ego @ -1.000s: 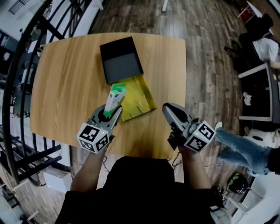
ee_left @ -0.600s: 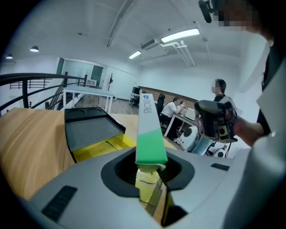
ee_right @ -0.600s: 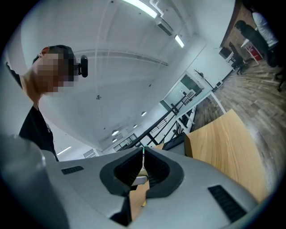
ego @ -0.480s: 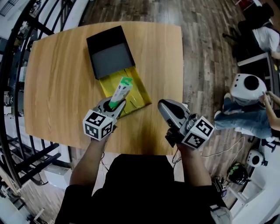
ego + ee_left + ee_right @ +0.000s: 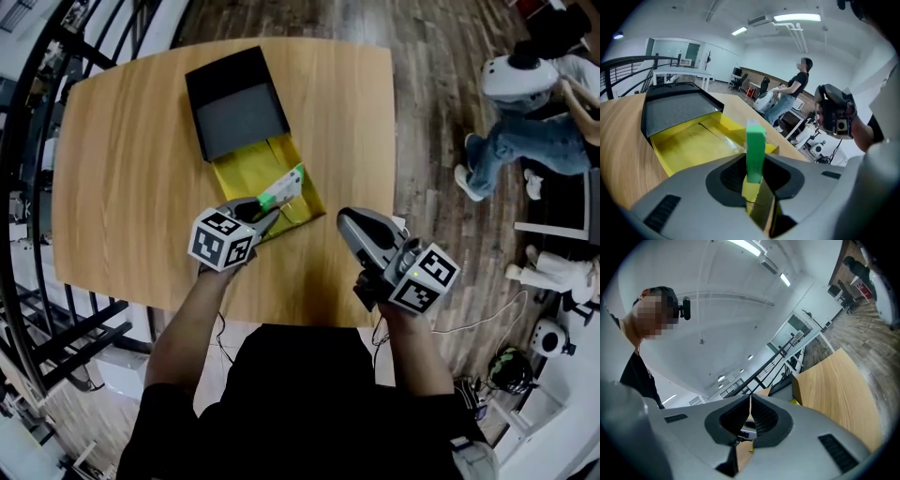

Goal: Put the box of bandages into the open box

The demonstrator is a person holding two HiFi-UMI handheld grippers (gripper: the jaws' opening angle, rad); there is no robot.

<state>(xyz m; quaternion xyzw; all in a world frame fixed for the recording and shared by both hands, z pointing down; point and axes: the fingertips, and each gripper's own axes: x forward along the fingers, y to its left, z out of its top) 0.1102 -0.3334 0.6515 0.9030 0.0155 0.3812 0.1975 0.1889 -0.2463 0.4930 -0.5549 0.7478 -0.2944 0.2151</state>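
Observation:
The box of bandages (image 5: 284,188), green and white, is pinched at one end by my left gripper (image 5: 265,208) and juts out to the upper right, above the front right part of the open yellow box (image 5: 246,167). In the left gripper view the box of bandages (image 5: 755,150) stands on edge between the pads, with the yellow box (image 5: 689,145) just beyond. A black tray-like half (image 5: 234,112) adjoins the yellow box at its far side. My right gripper (image 5: 345,220) hovers over the table's front right edge, shut and empty.
The round-cornered wooden table (image 5: 122,178) carries only the boxes. A black metal railing (image 5: 28,122) runs along the left. On the wooden floor to the right a person (image 5: 525,112) stands near desks and equipment.
My left gripper has turned, swinging the box of bandages from pointing up-table to pointing right, lower over the yellow box. The right gripper stayed put. A person on the right moved farther away.

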